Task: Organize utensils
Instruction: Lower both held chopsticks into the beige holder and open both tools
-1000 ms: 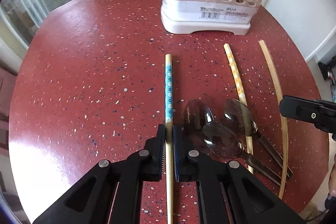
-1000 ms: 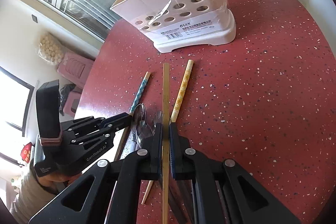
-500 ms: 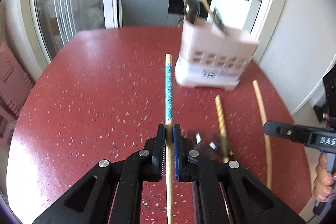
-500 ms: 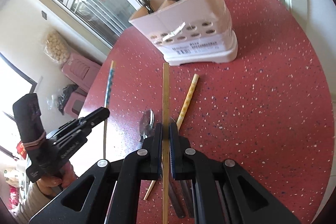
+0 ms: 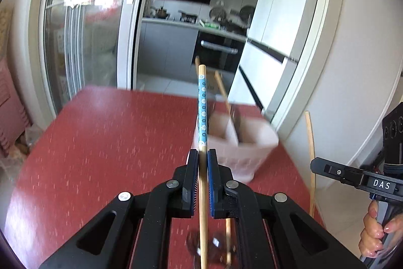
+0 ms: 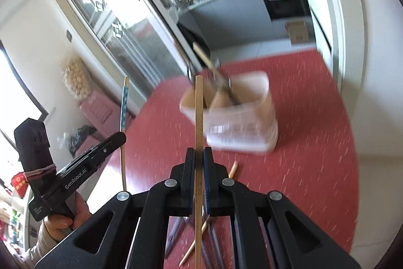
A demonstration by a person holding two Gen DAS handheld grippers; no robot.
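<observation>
My left gripper (image 5: 202, 155) is shut on a chopstick with a blue flowered end (image 5: 202, 107), which sticks up in front of the pink utensil holder (image 5: 241, 150). My right gripper (image 6: 199, 154) is shut on a plain wooden chopstick (image 6: 198, 115), raised above the red table (image 6: 314, 143) and pointing toward the utensil holder (image 6: 239, 122). The holder has chopsticks and dark utensils standing in it. A yellow patterned chopstick (image 6: 233, 168) and several spoons (image 6: 176, 231) lie on the table under the right gripper. Each gripper shows in the other's view: the right gripper (image 5: 352, 175), the left gripper (image 6: 95, 155).
The round red table (image 5: 100, 143) stands beside glass sliding doors (image 5: 75, 29) and a white wall (image 5: 352, 92). A kitchen counter and an oven lie beyond the doorway. Pink furniture (image 6: 100, 110) sits on the floor to the left. A person's hand (image 5: 375, 231) grips the right tool.
Both grippers have risen from the table, each lifting its chopstick, and tilted upward. The holder now sits lower in both views, and the spoons have dropped below the fingers.
</observation>
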